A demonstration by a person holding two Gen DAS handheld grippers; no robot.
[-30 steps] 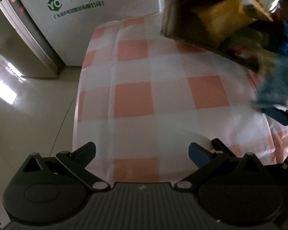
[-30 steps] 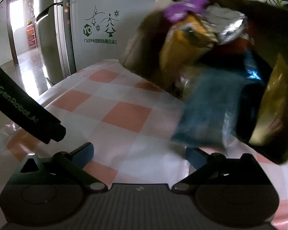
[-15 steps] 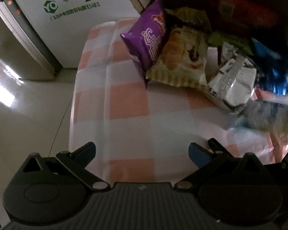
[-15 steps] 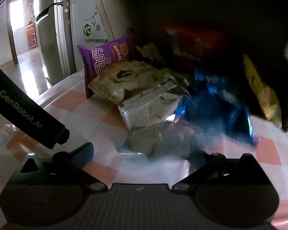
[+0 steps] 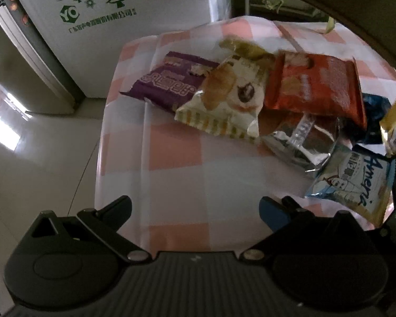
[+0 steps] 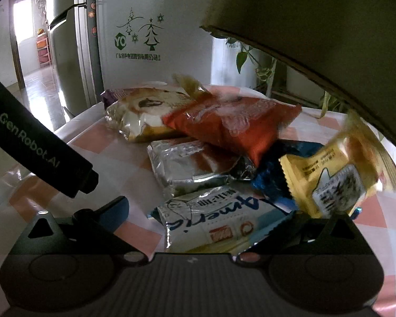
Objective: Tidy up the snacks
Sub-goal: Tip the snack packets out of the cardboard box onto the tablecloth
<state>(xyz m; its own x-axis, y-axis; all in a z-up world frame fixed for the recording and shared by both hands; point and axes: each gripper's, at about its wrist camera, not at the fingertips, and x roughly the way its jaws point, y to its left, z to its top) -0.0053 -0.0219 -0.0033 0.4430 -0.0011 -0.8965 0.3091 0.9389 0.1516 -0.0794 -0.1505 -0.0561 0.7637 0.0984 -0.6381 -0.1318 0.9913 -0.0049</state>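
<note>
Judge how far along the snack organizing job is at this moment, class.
Done: the snacks lie out in a loose heap on the checked tablecloth, the red packet overlapping the silver packet. In hand: nothing; the left hand-held gripper and right hand-held gripper are open, and the yellow packet looks blurred. Left: all sorting.

Left gripper [image 5: 195,206]: a matte black body is showing a ribbed central plate, two round housings each bearing a shallow disc, silver pivot screws at the linkage joints, and a triangular cut-out on the left arm. One finger pad [image 5: 273,212] is appearing blue. Right gripper [image 6: 206,211]: the same black build is displaying a blue pad [image 6: 116,212]. A black bar across its view is carrying pale "GenRobot.AI" lettering.
</note>
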